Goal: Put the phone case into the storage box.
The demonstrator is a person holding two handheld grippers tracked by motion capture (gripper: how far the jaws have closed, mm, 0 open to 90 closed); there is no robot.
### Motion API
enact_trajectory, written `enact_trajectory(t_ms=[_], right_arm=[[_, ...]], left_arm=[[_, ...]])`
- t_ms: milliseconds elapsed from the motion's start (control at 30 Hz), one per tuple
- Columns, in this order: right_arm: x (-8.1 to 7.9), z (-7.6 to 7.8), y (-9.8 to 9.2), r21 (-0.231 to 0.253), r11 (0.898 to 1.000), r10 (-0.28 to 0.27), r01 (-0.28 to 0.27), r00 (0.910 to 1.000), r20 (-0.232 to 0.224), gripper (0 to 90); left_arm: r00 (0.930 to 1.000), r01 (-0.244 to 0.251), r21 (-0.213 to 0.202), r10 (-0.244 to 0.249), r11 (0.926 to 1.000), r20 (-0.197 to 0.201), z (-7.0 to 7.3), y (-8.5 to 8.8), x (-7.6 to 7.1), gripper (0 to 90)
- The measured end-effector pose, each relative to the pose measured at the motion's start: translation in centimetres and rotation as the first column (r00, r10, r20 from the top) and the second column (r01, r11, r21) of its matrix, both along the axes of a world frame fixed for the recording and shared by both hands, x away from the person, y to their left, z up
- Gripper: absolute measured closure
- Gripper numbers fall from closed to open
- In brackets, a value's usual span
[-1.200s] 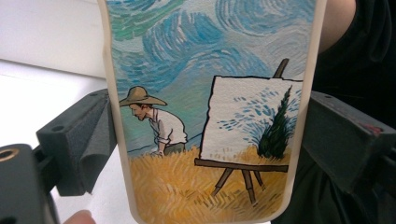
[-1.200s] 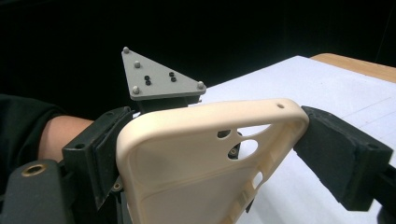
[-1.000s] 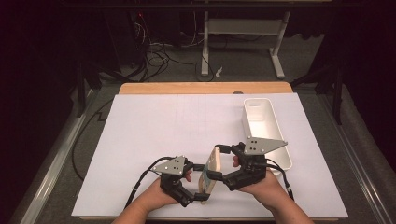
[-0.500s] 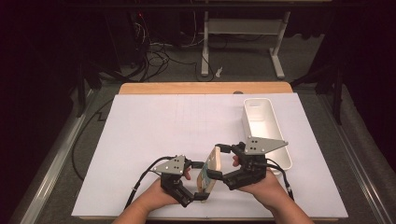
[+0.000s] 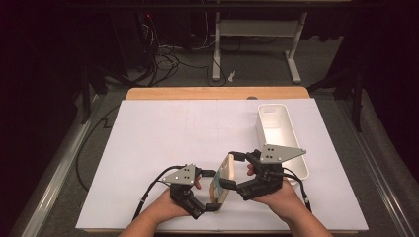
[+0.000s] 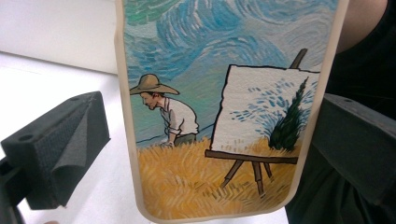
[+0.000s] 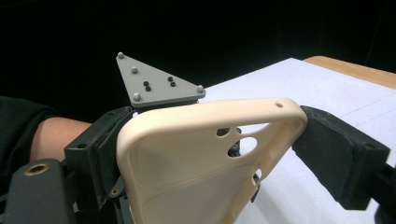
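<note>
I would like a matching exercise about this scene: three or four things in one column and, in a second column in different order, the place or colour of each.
Things:
1. phone case
2. white bin
3. left gripper
4. right gripper

Descriptions:
A. stands on the table's right side, beyond the right hand
B. cream, with a painted picture of a man and an easel on one face
C. on the plain cream inner face of the case, jaws at its two edges
D. faces the painted side of the case

Pairs: 1-B, 2-A, 3-D, 4-C
</note>
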State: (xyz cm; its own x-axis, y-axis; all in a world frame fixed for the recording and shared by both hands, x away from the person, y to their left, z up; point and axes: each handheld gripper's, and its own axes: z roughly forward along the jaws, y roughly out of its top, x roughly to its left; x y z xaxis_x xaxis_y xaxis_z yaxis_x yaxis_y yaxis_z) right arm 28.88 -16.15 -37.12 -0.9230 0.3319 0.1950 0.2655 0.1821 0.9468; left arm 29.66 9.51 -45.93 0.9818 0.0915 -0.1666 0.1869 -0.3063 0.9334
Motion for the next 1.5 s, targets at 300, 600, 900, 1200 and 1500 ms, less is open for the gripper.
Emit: enact_trajectory(t_ms=[300, 600, 900, 1200, 1500], right_arm=[[0.02, 0.06, -0.16, 0.002, 1.0, -0.007, 0.007, 1.0, 0.003, 14.6], [0.07, 0.17, -0.39, 0.012, 1.0, -0.009, 0.009, 1.0, 0.003, 14.7], [0.06, 0.22, -0.44, 0.013, 1.0, -0.015, 0.015, 0.9999, 0.004, 14.7], [0.08, 0.26, -0.53, 0.013, 1.0, -0.016, 0.016, 0.9999, 0.005, 14.7], [0.16, 0.31, -0.89, 0.006, 0.999, -0.034, 0.034, 0.9994, 0.011, 14.7]], left_arm=[[0.9999, -0.015, 0.0, 0.015, 0.9999, 0.008, 0.07, 0.09, -0.02, 0.1], [0.9998, -0.018, 0.0, 0.018, 0.9998, 0.007, 0.09, 0.2, 0.01, 0.1], [0.9996, -0.024, -0.003, 0.024, 0.9997, 0.015, 0.15, 0.23, -0.02, 0.1], [0.9993, -0.033, -0.006, 0.033, 0.9994, 0.014, 0.23, 0.41, 0.04, 0.1], [0.9983, -0.053, -0.013, 0.053, 0.9985, 0.024, 0.43, 0.81, 0.07, 0.1]])
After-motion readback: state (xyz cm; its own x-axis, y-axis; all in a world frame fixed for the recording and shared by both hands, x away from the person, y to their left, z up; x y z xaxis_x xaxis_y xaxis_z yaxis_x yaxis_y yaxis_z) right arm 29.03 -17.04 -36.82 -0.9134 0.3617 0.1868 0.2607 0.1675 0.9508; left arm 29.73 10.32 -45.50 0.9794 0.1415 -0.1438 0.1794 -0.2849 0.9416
